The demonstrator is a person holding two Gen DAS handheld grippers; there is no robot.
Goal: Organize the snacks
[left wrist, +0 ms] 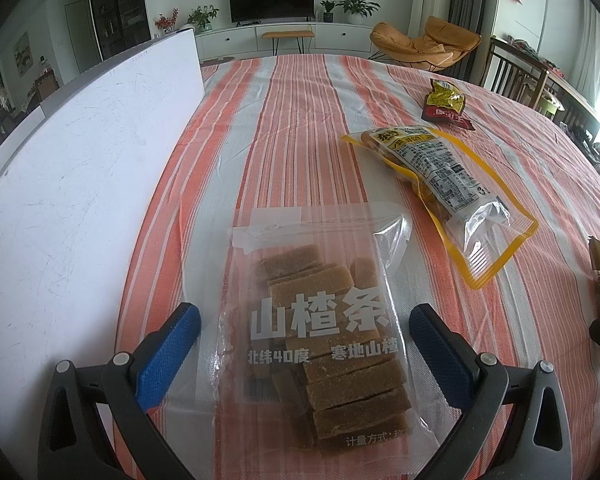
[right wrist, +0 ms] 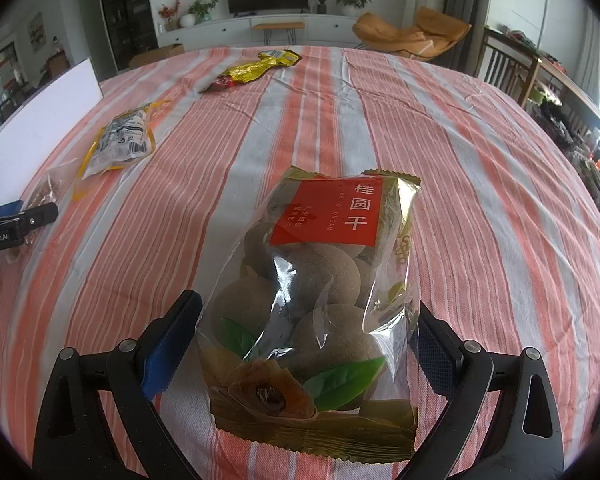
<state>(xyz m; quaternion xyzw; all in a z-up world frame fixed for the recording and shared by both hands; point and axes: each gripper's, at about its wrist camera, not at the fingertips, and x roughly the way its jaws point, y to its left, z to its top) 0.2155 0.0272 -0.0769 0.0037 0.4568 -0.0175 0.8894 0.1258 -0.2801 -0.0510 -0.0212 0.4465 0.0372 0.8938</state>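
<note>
Striped cloth (left wrist: pixel 292 128) covers the table, white board (left wrist: pixel 80 168) at its left edge. Both tools stand spread — left gripper (left wrist: pixel 304 334) around the hawthorn bag (left wrist: pixel 316 320), right gripper (right wrist: pixel 310 330) around the longan bag (right wrist: pixel 312 300), neither pinching. Close squarely on each bag's middle — the film looks slippery.

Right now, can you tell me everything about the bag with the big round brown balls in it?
The dried longan bag is a clear crinkly plastic pouch with gold zigzag edges, a red label with white writing near its far end, and printed green leaves and a cut fruit near its close end. Round brown fruits fill it. It lies flat on the striped tablecloth, lengthwise between the right gripper and its open blue-padded fingers. No finger visibly presses it.
</note>
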